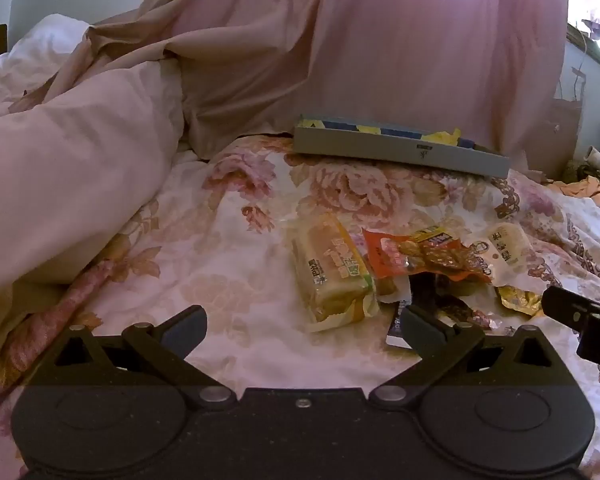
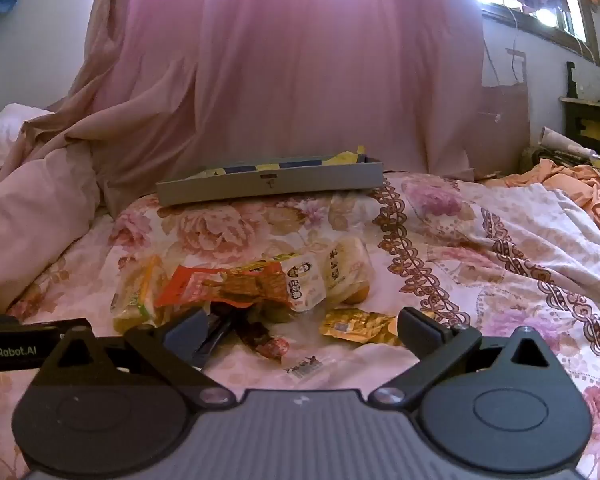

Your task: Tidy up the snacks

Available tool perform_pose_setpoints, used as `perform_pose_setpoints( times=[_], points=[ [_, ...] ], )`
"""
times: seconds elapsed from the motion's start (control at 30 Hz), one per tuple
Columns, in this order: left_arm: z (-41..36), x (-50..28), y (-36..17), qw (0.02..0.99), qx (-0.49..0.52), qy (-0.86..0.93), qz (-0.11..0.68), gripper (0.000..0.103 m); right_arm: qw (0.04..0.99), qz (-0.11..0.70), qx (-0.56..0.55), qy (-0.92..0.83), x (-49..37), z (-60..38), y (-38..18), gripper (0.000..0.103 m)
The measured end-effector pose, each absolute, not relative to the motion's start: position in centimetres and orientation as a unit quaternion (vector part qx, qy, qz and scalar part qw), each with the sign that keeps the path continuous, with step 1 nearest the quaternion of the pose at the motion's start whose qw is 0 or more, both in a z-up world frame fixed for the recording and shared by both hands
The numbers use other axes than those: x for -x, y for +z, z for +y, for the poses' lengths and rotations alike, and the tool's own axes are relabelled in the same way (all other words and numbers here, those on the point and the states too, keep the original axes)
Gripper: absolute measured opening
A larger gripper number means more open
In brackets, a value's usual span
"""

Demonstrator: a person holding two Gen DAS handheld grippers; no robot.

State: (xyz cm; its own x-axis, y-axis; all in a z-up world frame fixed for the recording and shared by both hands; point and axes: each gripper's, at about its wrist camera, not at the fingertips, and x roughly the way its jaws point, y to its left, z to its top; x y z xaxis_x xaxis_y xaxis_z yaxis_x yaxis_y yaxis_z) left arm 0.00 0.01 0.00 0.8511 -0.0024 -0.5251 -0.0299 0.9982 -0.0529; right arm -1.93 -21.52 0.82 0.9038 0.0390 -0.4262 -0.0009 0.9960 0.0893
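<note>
Floral bedspread [image 2: 440, 240], pink curtain [image 2: 300, 80] behind, bright window [image 2: 540, 4] upper right, white wall [image 2: 40, 40]

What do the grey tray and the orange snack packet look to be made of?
Grey tray: likely cardboard or thin plastic; its matte, flat wall gives no glare, so I can't tell which. Orange snack packet: glossy plastic film, crinkled, with a shiny surface and a clear window showing brown contents.
</note>
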Motion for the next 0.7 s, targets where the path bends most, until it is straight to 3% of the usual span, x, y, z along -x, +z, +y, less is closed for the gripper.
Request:
perform_pose_setpoints(
  times=[0.7],
  points=[
    [0.03, -0.03, 0.03, 0.962, 0.029, 0.007, 0.272, 0.102, 0.975, 0.218, -0.04, 0.008, 2.02, -21.45, 0.97, 0.103]
  ],
)
